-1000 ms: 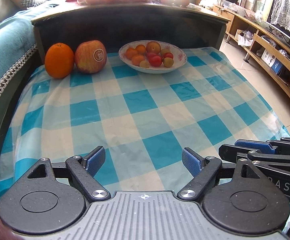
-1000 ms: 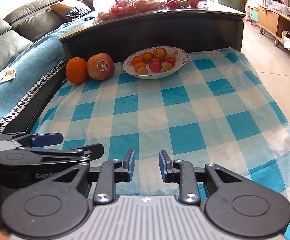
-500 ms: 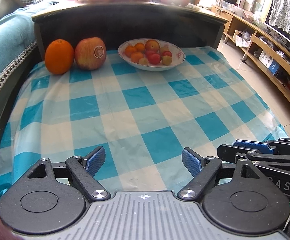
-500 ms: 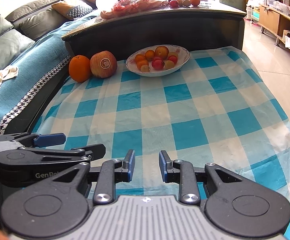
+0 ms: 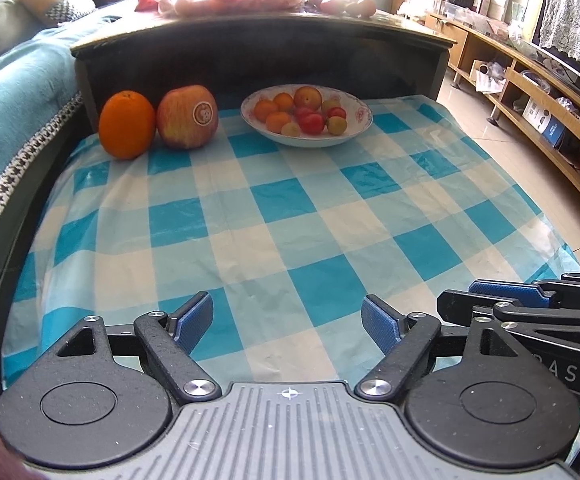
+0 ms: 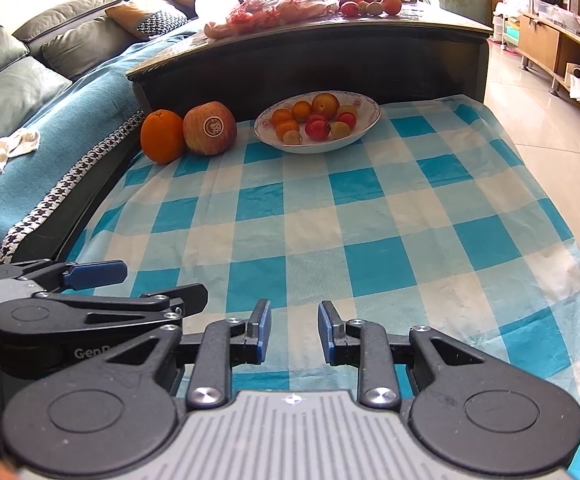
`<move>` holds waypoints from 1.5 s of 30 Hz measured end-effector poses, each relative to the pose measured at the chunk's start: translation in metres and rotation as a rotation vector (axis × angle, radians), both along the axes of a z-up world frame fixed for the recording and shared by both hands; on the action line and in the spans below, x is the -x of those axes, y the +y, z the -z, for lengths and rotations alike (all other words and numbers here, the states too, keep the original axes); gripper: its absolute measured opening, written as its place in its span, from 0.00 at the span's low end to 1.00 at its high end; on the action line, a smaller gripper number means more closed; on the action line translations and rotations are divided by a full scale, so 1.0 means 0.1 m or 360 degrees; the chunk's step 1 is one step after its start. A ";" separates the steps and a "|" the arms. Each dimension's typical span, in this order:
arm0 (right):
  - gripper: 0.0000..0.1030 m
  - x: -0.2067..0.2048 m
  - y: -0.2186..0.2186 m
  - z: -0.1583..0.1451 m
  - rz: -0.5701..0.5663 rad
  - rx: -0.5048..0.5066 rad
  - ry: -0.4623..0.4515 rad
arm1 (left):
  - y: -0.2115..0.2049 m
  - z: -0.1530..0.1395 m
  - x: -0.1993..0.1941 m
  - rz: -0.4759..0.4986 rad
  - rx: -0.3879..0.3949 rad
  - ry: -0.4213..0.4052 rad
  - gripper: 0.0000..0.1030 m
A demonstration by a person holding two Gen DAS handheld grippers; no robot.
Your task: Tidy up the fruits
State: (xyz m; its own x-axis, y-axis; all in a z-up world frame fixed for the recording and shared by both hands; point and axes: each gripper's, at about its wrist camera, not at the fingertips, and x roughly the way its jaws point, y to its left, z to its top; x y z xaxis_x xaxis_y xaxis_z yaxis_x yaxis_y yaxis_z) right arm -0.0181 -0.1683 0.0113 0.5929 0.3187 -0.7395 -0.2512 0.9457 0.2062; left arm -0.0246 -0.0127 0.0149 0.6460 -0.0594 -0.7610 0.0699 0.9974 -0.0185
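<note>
White lettering "GenR", cut off by finger linkage, on black body of left gripper (image 6: pixel 94 276), seen in right wrist view. White letters "RAS", start hidden, on black body of right gripper (image 5: pixel 530 300), seen in left wrist view. Round white sticker (image 6: pixel 213 127) with brown ring and small cartoon figure on red-yellow apple (image 6: pixel 209 128); any lettering on it too small to read.

A grey cushioned sofa (image 6: pixel 30 60) under a teal blanket (image 6: pixel 62 132) stands left; pale glossy floor tiles (image 6: pixel 530 92) and low wooden shelving (image 5: pixel 538 92) lie right.
</note>
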 end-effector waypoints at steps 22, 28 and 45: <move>0.29 0.01 0.07 0.01 -0.0039 0.0048 -0.0005 | -0.05 0.00 0.00 0.0016 -0.0052 -0.0013 0.76; 0.29 0.01 0.06 0.01 -0.0037 0.0040 -0.0007 | -0.07 -0.01 0.03 0.0044 -0.0103 -0.0071 0.76; 0.33 0.00 0.00 0.00 0.0014 0.0042 -0.0010 | -0.09 -0.01 0.03 0.0056 -0.0141 -0.0100 0.79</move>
